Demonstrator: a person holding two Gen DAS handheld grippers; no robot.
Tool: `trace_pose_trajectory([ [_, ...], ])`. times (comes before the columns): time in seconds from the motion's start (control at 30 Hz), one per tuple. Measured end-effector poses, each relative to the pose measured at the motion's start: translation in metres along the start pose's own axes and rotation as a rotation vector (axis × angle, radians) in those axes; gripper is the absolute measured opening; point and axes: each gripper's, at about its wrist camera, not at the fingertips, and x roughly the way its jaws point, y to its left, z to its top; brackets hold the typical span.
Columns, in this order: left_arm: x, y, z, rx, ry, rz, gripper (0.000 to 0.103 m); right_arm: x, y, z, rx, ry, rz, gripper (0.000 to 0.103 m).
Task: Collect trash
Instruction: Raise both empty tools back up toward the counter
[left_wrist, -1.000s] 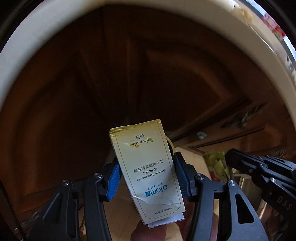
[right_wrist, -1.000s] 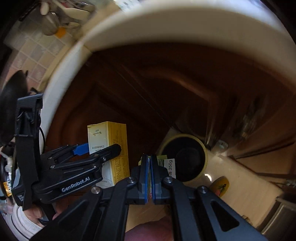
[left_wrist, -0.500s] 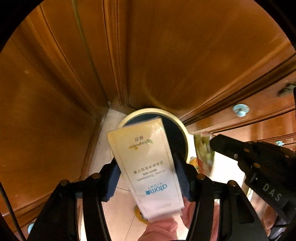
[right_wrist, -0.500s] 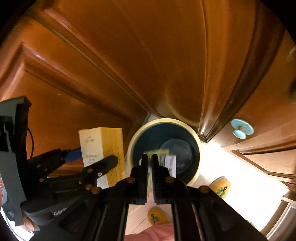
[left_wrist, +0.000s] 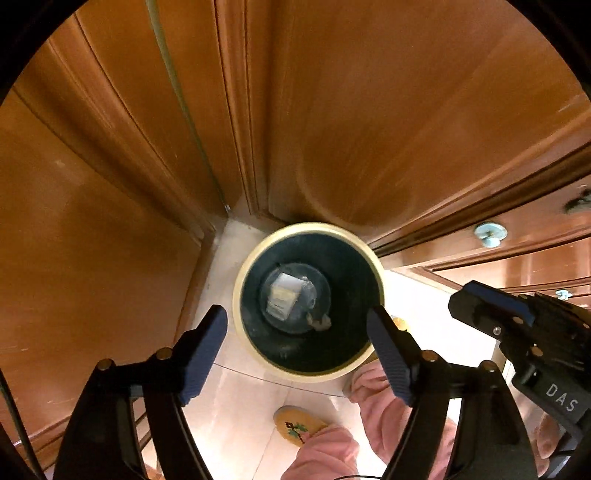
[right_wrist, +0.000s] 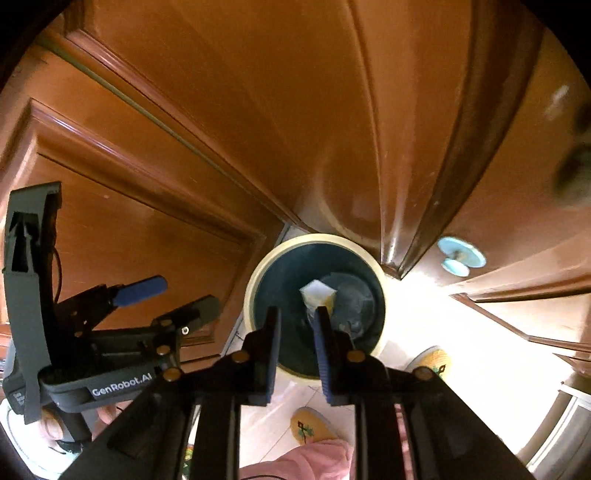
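A round dark bin with a cream rim (left_wrist: 236, 291) (right_wrist: 249, 295) stands on the floor in a corner of wooden cabinets. The yellow toothpaste box (left_wrist: 284, 299) (right_wrist: 317, 293) lies inside it, end-on, with a small scrap (left_wrist: 320, 322) beside it. My left gripper (left_wrist: 297, 332) is open and empty above the bin's near side. My right gripper (right_wrist: 297, 326) is open and empty, its fingers a small gap apart over the bin. The right gripper shows at the right of the left wrist view (left_wrist: 517, 332); the left one shows at the left of the right wrist view (right_wrist: 110, 332).
Brown wooden cabinet doors (left_wrist: 332, 110) (right_wrist: 295, 92) close in behind and beside the bin. A pale blue knob (left_wrist: 490, 233) (right_wrist: 461, 257) sits on the right door. Light floor tiles (left_wrist: 236, 406), yellow slippers (left_wrist: 299, 424) (right_wrist: 310, 424) and pink trouser legs (left_wrist: 376, 398) are below.
Both grippers opened over the bin. The toothpaste box left my left gripper and the thin packet left my right gripper; the box now lies in the bin.
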Motion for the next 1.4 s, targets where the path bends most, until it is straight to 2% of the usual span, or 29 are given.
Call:
trace_pose_trajectory([
  [0.13,-0.043,-0.008,0.001,0.018,-0.045,0.006,0.077,-0.037,0.01,0.0,-0.006,-0.011,0.008,0.019],
  [0.4,-0.17,-0.029,0.005,0.025,-0.142,0.006,0.077,-0.141,0.051,0.004,-0.056,-0.059,0.008,0.019],
  [0.53,-0.235,-0.038,0.008,0.033,-0.199,0.012,0.079,-0.204,0.072,0.009,-0.079,-0.112,0.01,0.019],
  [0.63,-0.276,-0.046,0.009,0.036,-0.245,0.02,0.084,-0.248,0.086,0.011,-0.101,-0.162,0.009,0.024],
  [0.77,-0.326,-0.054,0.007,0.044,-0.293,0.03,0.084,-0.302,0.101,0.015,-0.128,-0.241,-0.007,0.028],
  [1.17,-0.424,-0.082,0.001,0.117,-0.375,0.066,0.085,-0.404,0.113,0.012,-0.097,-0.4,-0.035,0.029],
  [1.4,-0.475,-0.103,0.013,0.168,-0.469,0.084,0.085,-0.443,0.112,0.014,-0.097,-0.49,-0.046,0.029],
])
